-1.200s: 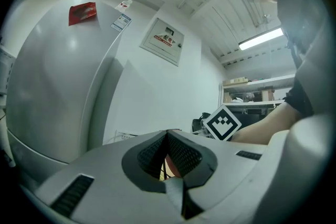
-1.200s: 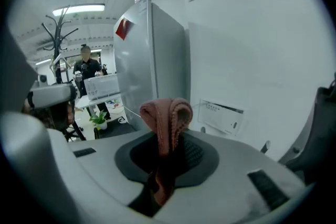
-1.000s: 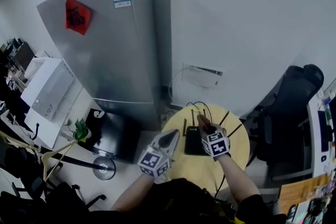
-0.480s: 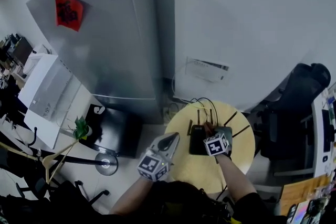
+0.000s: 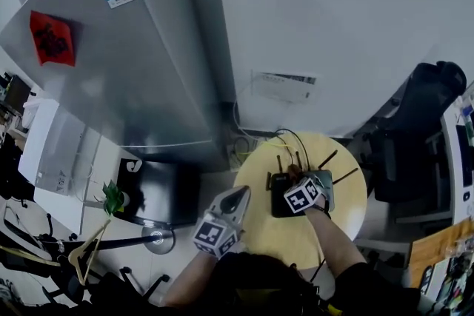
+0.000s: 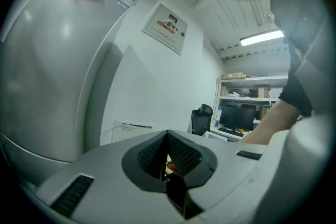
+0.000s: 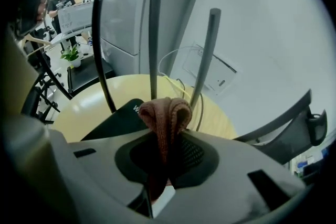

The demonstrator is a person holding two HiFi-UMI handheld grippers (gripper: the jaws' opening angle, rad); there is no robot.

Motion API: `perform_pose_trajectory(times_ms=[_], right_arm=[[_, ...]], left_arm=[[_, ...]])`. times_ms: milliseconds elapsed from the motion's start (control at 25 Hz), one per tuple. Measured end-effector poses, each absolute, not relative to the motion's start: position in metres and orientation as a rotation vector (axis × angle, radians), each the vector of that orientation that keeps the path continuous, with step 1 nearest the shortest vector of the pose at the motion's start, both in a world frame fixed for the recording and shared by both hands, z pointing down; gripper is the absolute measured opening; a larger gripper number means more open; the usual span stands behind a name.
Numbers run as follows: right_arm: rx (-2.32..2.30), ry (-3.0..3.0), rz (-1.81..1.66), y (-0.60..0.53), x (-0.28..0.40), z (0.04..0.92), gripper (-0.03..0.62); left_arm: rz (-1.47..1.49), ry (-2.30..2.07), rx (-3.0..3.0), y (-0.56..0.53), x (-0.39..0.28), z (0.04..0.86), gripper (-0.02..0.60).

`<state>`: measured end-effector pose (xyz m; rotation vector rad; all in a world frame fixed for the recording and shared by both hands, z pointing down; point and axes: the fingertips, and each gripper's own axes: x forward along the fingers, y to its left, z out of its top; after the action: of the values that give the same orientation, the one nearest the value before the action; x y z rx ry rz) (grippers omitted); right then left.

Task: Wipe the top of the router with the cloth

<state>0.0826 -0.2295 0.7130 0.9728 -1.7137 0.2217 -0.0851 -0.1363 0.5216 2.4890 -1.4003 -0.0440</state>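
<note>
- Two big things frame the scene: a silver refrigerator (image 5: 126, 63) stands against the wall at the left, and a black office chair (image 5: 418, 122) sits at the right.
- Between them, close to the wall, is a round yellow counter (image 5: 337, 229).
- On the counter lies the black router (image 5: 278, 192), flat, with its thin antennas (image 7: 154, 44) standing up on the side toward the wall.
- Over the router's top is the right gripper (image 5: 295, 177). Its fingers are clamped on a reddish-brown cloth (image 7: 165, 113), which bulges out in a fold past the fingertips, just in front of the antennas. Whether the cloth touches the router's top cannot be told.
- At the counter's left edge, apart from the router, is the left gripper (image 5: 241, 193). Its fingers are drawn together to a thin slit, with nothing held between them.
</note>
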Motion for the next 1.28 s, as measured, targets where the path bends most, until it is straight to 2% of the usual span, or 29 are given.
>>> perform_pose_trajectory(times_ms=[640,1280], right_arm=[[1.285,-1.700,0.472,-0.250,0.090,0.736,0.060],[1.436,-1.893,0.330,-0.256,0.074,0.676,0.060]], left_arm=[[-0.040,-1.372,2.500,-0.147,-0.098,0.530,0.002],[0.015,-1.396,2.606,-0.133,-0.083,0.516,0.002]])
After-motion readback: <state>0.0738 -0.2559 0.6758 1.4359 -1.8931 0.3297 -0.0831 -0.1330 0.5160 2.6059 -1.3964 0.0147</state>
